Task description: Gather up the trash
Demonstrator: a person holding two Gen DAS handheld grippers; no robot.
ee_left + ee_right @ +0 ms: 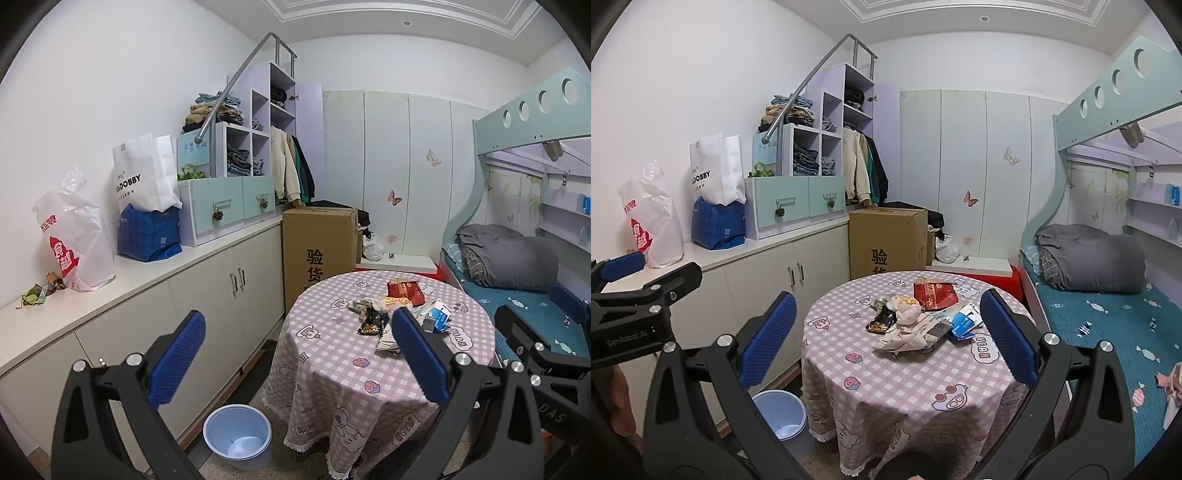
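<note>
A heap of trash (916, 317) lies on a round table with a pink checked cloth (886, 387): a red packet (932, 295), a blue and white carton (964, 321), a dark snack wrapper (882, 321) and crumpled paper. The same trash heap (391, 314) shows in the left wrist view. A light blue bin (238, 437) stands on the floor left of the table (332, 369). My left gripper (299, 354) is open and holds nothing, short of the table. My right gripper (888, 338) is open too, hanging before the heap.
A long white cabinet (207, 295) runs along the left wall with plastic and paper bags (77, 240) on its top. A cardboard box (317, 251) stands behind the table. A bunk bed (1108, 317) with a grey duvet lies to the right.
</note>
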